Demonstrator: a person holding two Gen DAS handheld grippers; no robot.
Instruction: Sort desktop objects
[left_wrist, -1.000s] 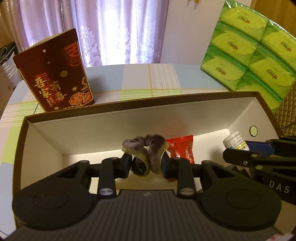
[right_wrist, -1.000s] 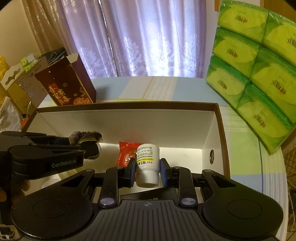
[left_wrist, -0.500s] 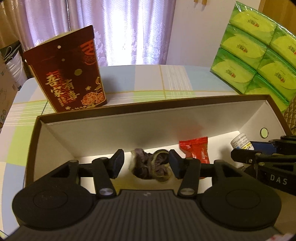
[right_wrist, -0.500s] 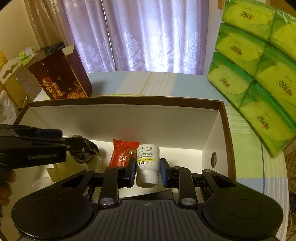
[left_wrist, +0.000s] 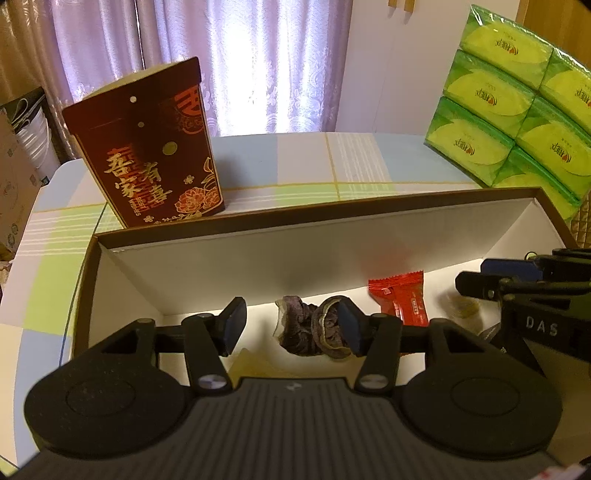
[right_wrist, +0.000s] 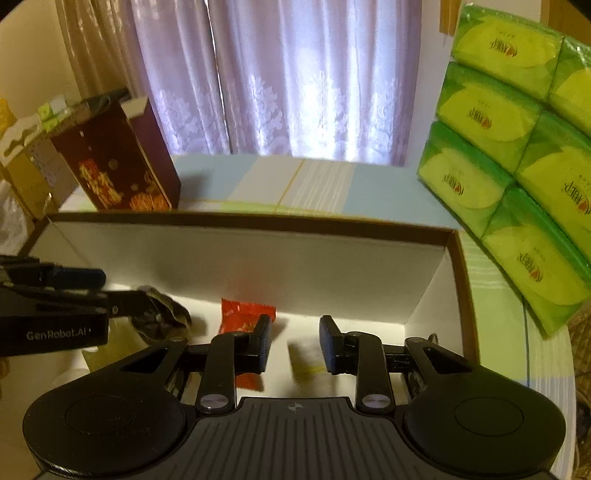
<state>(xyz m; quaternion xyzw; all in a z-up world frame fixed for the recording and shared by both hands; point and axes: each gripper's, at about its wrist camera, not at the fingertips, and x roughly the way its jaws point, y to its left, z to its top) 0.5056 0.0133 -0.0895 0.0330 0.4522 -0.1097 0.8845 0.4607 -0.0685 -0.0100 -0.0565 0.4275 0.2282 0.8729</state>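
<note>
Left wrist view: the left gripper is hovering with fingers spread wide over the box, a purple scrunchie lying released on its floor beside a red sachet. The right gripper is likewise gaping, grasping nothing.

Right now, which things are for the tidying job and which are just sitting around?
For the job: open box, purple scrunchie, red candy packet, left claw, right claw.

Just around: dark red gift box, green tissue packs, curtain.
</note>
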